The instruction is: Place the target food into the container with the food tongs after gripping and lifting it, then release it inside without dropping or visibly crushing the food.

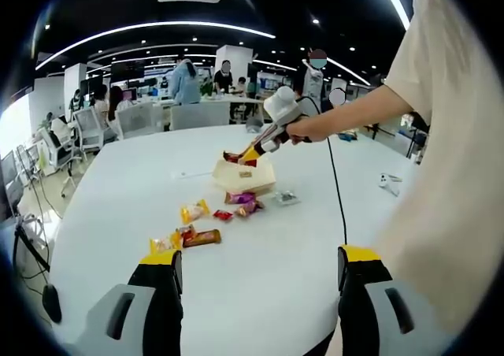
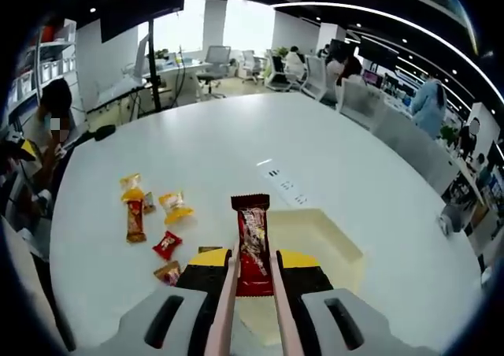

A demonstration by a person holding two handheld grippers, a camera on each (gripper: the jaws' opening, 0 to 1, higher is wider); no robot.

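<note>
Nearest of all, the left gripper point(image 1: 256, 293) hangs idle over the white table point(image 1: 118, 206), its yellow-tipped jaws spread wide with nothing between them. Using the cream container point(image 1: 244, 176) as the landmark and reading from the left in the left gripper view, a loose trail of wrapped snacks runs out from it: a brown bar point(image 1: 202, 237) farthest off, a yellow packet point(image 1: 194, 211) nearer, then a small red packet point(image 1: 223, 215) and a purple one point(image 1: 242, 198) just beside its front wall. Above the container the right gripper point(image 1: 250, 153) reaches in on a person's outstretched hand point(image 1: 303, 127).

In the right gripper view, that right gripper point(image 2: 253, 273) is clenched on the pink food tongs point(image 2: 222, 309), and the tongs in turn pinch a red snack bar point(image 2: 253, 242), the target food, lifted clear of the table. The bar points out past the container's point(image 2: 339, 242) near edge, hovering above its open mouth, with the other snacks point(image 2: 135, 214) well off to its left.

The risk from here, as I judge it, is the let-go: the bar sticks far out of the tong tips, so easing off while it lies over the rim could tip it onto the table. Squeezing harder to steady it could crumple the wrapper.
</note>
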